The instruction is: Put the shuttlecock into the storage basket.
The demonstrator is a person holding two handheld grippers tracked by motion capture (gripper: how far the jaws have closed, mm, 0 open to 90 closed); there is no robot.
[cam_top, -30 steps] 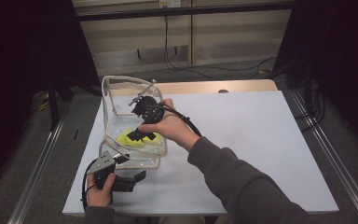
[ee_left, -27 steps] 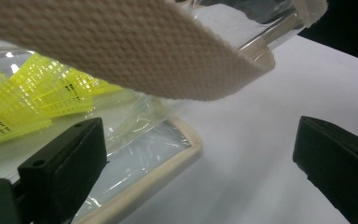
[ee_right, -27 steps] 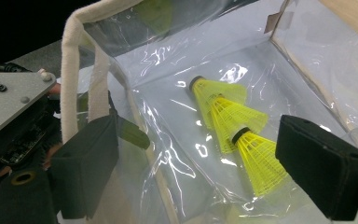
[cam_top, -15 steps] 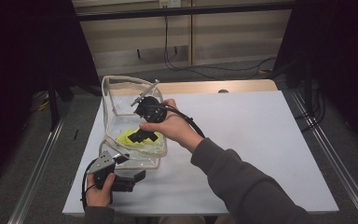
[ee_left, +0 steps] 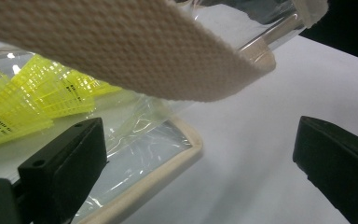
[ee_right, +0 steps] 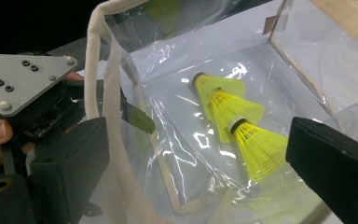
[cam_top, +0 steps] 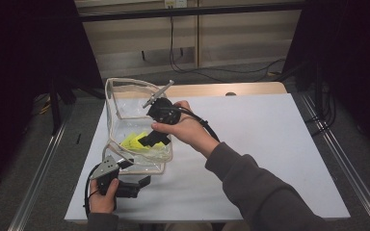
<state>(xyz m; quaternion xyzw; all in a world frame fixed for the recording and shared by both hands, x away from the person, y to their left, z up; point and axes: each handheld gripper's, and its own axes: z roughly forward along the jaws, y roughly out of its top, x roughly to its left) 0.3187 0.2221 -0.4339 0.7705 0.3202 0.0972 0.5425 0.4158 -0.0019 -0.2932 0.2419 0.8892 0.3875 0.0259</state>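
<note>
Clear bag (cam_top: 136, 126) on white tabletop (cam_top: 270, 144), both grippers' fingers spread.
Right gripper (ee_right: 200, 182) view resolves yellow shuttlecocks (ee_right: 235, 123) (a yellow blur from above); left gripper (ee_left: 200, 172) at the bag's rim.

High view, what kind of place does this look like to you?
Probably a lab or recording rig, not a home: a bare white table boxed in by black curtains and metal floor rails, with loose cables along the back wall.

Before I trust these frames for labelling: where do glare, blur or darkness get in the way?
High view: surroundings dark, table evenly lit. Right gripper view: white glare streaks on the clear bag, but the yellow shuttlecocks read sharply. Left gripper view: the bag's woven strap looms close and soft, jaws blurred.
</note>
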